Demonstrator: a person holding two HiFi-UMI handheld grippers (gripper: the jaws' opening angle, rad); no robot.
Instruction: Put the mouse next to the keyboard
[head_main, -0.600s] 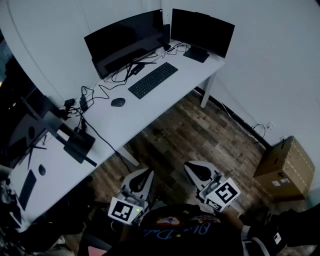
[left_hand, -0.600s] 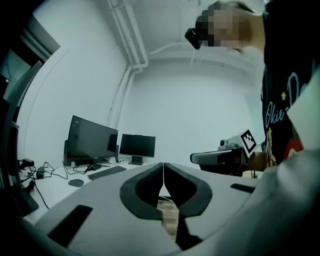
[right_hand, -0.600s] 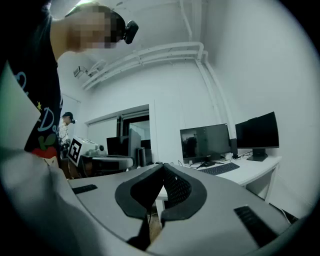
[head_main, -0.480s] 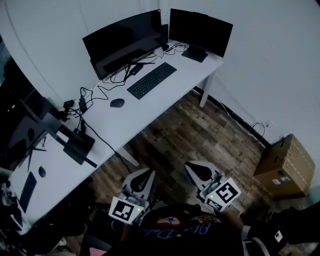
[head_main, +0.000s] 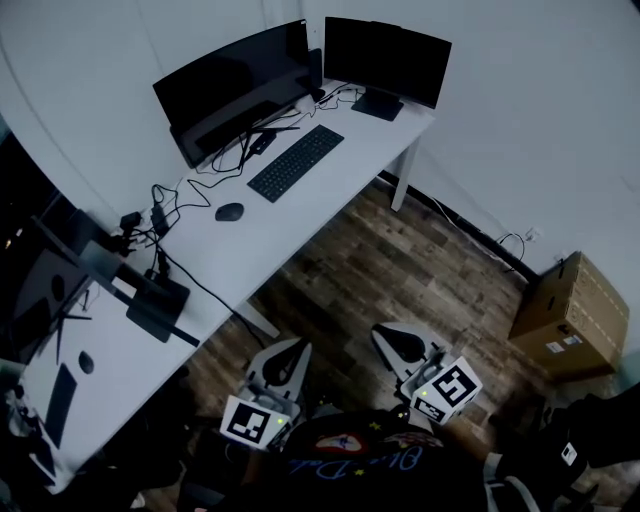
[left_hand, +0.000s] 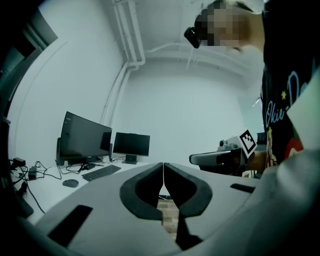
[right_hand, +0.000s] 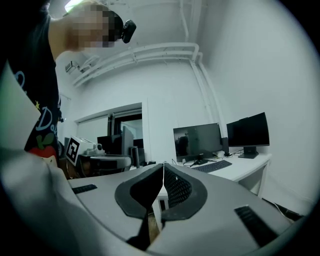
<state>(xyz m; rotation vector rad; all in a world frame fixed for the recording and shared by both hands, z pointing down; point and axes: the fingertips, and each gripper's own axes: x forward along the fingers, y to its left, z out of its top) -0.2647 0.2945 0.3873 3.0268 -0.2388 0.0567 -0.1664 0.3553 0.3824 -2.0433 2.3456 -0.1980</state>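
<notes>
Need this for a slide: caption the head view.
Left gripper and right gripper, both shut and empty, far from the desk; mouse lies apart from keyboard.

Office (desk (head_main: 300, 215), monitors (head_main: 235, 85), keyboard (head_main: 296, 162))

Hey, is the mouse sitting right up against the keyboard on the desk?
No, in the head view the mouse lies apart from the keyboard, with bare white desk between them.

Light: dim, cool blue-grey, even — no hard shadows on the long white desk top (head_main: 285, 225). Source: bright ceiling light strip (right_hand: 76, 4), top edge of right gripper view. Head view: murky left and bottom; small black oval mouse (head_main: 229, 211) a mere blot. Gripper views: fisheye bending, black vignetted corners.
</notes>
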